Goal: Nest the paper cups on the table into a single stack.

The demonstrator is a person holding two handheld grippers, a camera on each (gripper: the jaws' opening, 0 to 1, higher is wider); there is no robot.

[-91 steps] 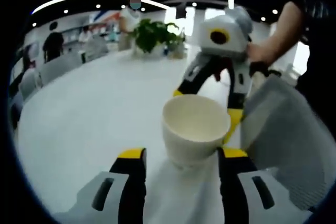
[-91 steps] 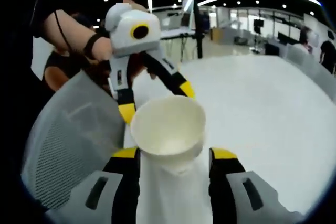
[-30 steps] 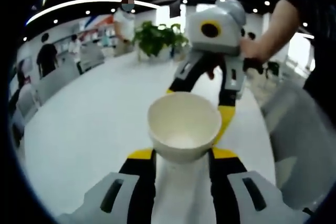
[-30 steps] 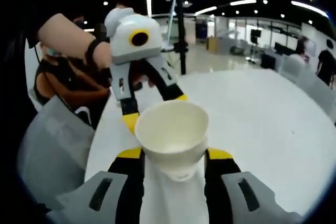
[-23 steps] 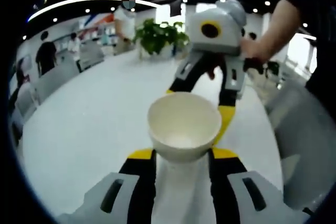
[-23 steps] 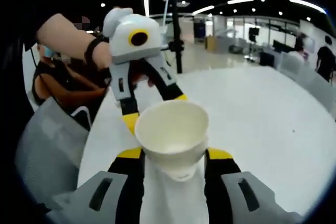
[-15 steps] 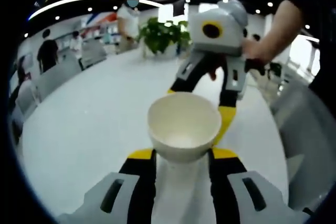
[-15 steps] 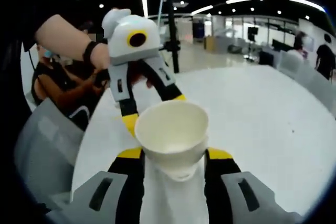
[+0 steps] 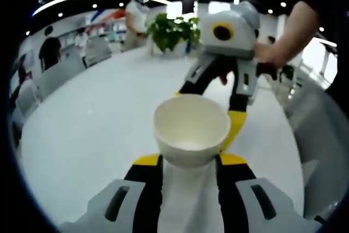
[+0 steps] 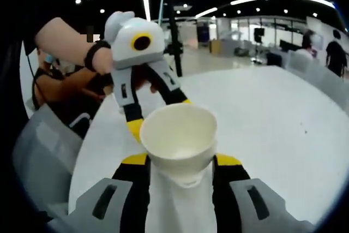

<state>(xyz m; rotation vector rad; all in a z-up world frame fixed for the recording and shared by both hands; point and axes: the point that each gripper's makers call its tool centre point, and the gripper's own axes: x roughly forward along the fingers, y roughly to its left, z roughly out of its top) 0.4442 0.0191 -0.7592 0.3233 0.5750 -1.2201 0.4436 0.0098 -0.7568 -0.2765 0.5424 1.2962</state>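
Observation:
A white paper cup (image 9: 191,129) stands open side up over the white table (image 9: 82,135). My left gripper (image 9: 190,160) is shut on its lower part, a yellow tip on each side. Reaching in from the upper right, the right gripper (image 9: 209,111) straddles the same cup, one tip against the cup's right side. In the right gripper view the cup (image 10: 178,132) sits between the jaws of my right gripper (image 10: 178,160), which is shut on it. The left gripper (image 10: 162,114), held by a hand, clamps it from behind. Whether more cups are nested under the cup is hidden.
A grey mesh chair (image 9: 322,151) stands at the table's edge, also seen as the chair (image 10: 38,156). A potted plant (image 9: 172,31) is at the far side. A seated person (image 10: 71,94) is behind the left gripper. Bare table (image 10: 272,135) stretches to the right.
Since three seconds ago the left jaws have come together on the cup, which now sits centred between them. In the last second only the background has shifted slightly.

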